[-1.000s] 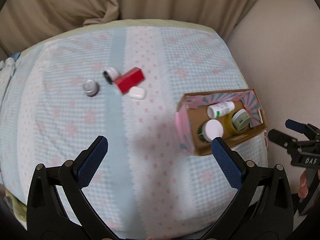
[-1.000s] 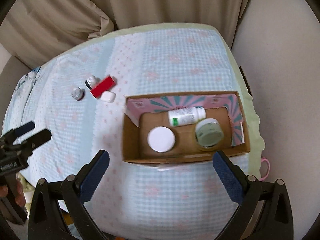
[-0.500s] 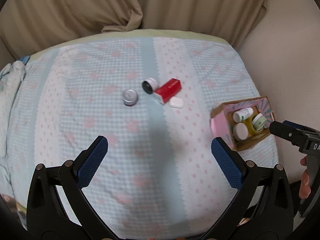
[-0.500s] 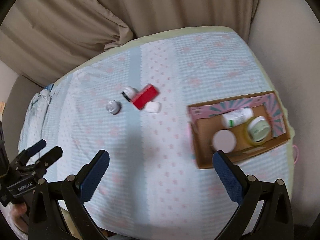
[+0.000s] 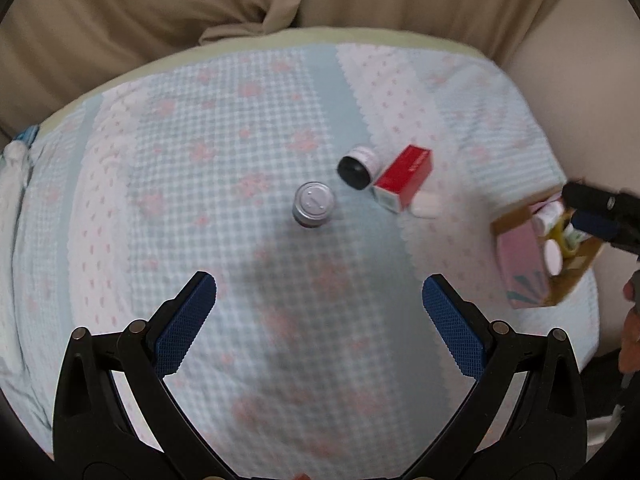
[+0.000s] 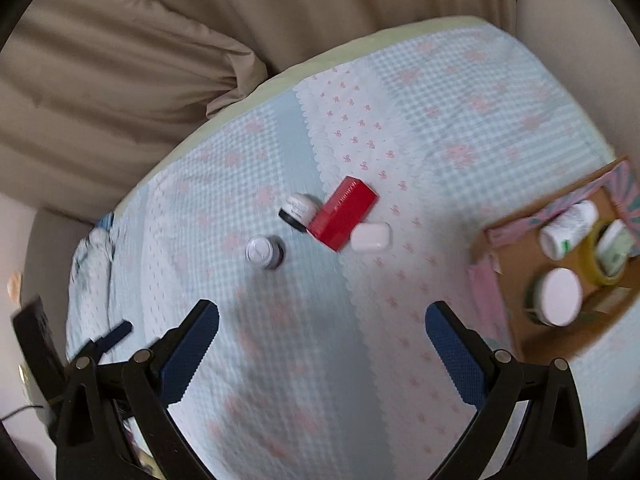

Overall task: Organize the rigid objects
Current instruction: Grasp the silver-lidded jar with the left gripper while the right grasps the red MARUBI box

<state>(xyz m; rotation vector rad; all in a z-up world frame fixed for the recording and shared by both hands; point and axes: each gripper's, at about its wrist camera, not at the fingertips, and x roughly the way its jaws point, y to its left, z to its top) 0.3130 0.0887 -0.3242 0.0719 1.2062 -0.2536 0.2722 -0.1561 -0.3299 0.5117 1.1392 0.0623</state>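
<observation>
A silver-lidded small jar stands on the patterned cloth. Beside it lie a black-capped white bottle, a red box and a small white case. A cardboard box at the right holds a white bottle, a white-lidded jar and a green-lidded jar. My left gripper is open and empty, short of the silver-lidded jar. My right gripper is open and empty, and shows at the right edge of the left wrist view.
The cloth covers a rounded table with beige curtains behind and a beige wall on the right. The left gripper's tip shows at the lower left of the right wrist view.
Both grippers have swung left, away from the cardboard box and toward the loose items. The loose items now sit nearer the middle of both views. Both stayed open.
</observation>
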